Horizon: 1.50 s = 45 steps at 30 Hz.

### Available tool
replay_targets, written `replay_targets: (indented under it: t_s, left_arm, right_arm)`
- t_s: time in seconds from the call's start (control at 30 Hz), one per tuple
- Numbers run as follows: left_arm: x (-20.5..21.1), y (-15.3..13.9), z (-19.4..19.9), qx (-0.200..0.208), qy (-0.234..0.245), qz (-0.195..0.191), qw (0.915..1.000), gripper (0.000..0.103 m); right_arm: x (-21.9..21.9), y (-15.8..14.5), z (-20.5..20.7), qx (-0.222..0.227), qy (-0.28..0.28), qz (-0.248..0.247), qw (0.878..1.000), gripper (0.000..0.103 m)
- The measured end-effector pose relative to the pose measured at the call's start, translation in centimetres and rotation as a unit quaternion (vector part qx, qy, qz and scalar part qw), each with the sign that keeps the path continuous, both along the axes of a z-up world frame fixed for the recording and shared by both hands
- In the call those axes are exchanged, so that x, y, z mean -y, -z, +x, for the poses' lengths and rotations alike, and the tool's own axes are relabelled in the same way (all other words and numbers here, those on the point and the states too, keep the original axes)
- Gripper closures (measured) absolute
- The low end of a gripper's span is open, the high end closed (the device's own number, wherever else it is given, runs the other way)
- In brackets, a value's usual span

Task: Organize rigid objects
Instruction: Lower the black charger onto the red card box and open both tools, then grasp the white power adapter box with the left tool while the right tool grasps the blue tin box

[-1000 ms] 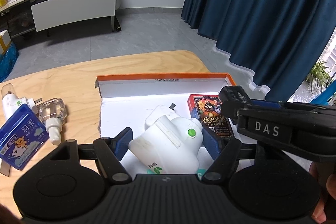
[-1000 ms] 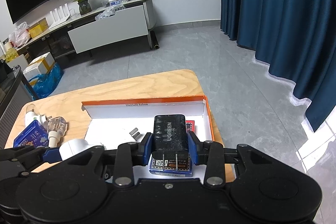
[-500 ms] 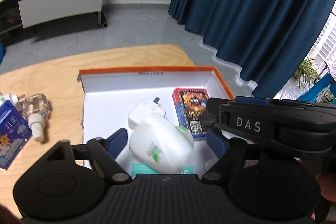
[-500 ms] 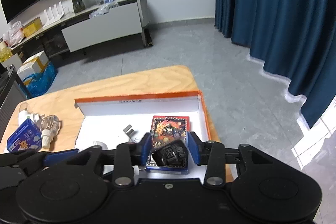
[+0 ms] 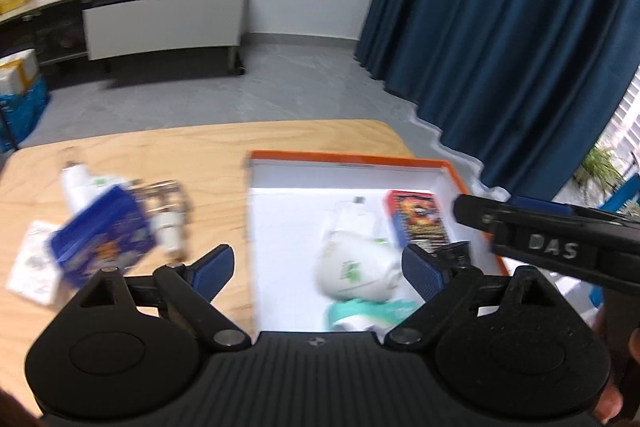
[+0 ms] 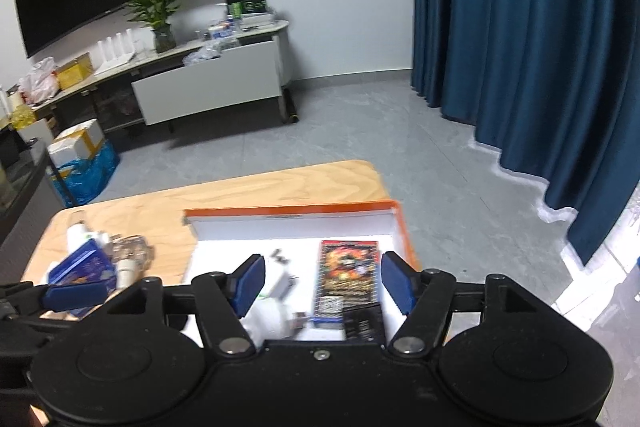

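Observation:
An orange-rimmed white box (image 5: pixel 348 159) (image 6: pixel 296 209) sits on the wooden table. In it lie a white plug-in device (image 5: pixel 352 267) (image 6: pixel 272 315), a red card pack (image 5: pixel 418 219) (image 6: pixel 348 267) and a black charger (image 6: pixel 362 323) at the pack's near end. My left gripper (image 5: pixel 316 267) is open and empty above the box's left edge. My right gripper (image 6: pixel 322 283) is open and empty above the box; it also shows in the left wrist view (image 5: pixel 552 247). A blue box (image 5: pixel 102 239) (image 6: pixel 82 265) and a clear refill bottle (image 5: pixel 168 211) (image 6: pixel 130 255) lie left of the box.
A white paper leaflet (image 5: pixel 30 271) lies at the table's left. The table's far edge (image 6: pixel 280 175) drops to grey floor. Blue curtains (image 6: pixel 540 47) hang at the right. A low cabinet (image 6: pixel 208 87) stands by the far wall.
Both grippers have opened and let go: the white device and the black charger now lie in the box. Both grippers have pulled back and up; the left has swung left.

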<state>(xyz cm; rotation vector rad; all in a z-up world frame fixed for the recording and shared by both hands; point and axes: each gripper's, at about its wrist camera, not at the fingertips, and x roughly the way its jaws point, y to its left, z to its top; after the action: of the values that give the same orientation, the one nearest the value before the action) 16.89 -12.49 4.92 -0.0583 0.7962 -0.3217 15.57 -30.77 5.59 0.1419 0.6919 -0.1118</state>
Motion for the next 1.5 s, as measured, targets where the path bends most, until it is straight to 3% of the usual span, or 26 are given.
replay_targets:
  t_s: [0.2, 0.43, 0.63, 0.73, 0.9, 1.07, 1.17, 1.2, 1.37, 1.5]
  left_arm:
    - [-6.5, 0.1, -1.6, 0.003, -0.058, 0.003, 0.9983, 0.009]
    - [-14.7, 2.1, -1.7, -0.016, -0.145, 0.022, 0.9891, 0.009]
    - [-19.0, 4.0, 0.3, -0.028, -0.167, 0.037, 0.9849, 0.009]
    - [-19.7, 4.7, 1.3, -0.028, -0.157, 0.024, 0.987, 0.009]
    - [-18.5, 5.7, 2.9, -0.024, -0.114, 0.039, 0.9924, 0.009]
    - [-18.6, 6.8, 4.4, -0.008, -0.105, 0.057, 0.9928, 0.013]
    - [-18.2, 6.6, 4.3, 0.01, -0.072, 0.075, 0.9945, 0.041]
    - [-18.2, 6.5, 4.1, 0.012, -0.06, 0.075, 0.9953, 0.043]
    - [-19.4, 6.3, 3.0, 0.002, -0.045, -0.002, 0.999, 0.044]
    - [-17.5, 6.4, 2.3, -0.002, 0.018, -0.009, 0.9998, 0.044]
  right_arm:
    - [-3.5, -0.4, -0.6, 0.003, -0.035, 0.008, 0.999, 0.025]
    - [-8.0, 0.2, -0.5, -0.011, -0.076, 0.025, 0.997, 0.025]
    - [-11.3, 0.3, -0.7, -0.017, -0.103, 0.011, 0.994, 0.025]
    - [-12.1, 0.3, -0.8, -0.019, -0.104, 0.003, 0.994, 0.025]
    - [-12.4, 0.6, -0.8, -0.023, -0.093, -0.005, 0.995, 0.025]
    - [-13.0, 0.4, -0.5, -0.025, -0.083, -0.002, 0.996, 0.025]
    - [-14.2, 0.4, 0.1, -0.03, -0.085, 0.013, 0.996, 0.025]
    - [-14.7, 0.5, 0.5, -0.034, -0.086, 0.022, 0.995, 0.025]
    - [-17.6, 1.1, 3.1, -0.053, -0.082, 0.085, 0.992, 0.024]
    - [-19.0, 1.4, 5.6, -0.063, -0.059, 0.122, 0.989, 0.024]
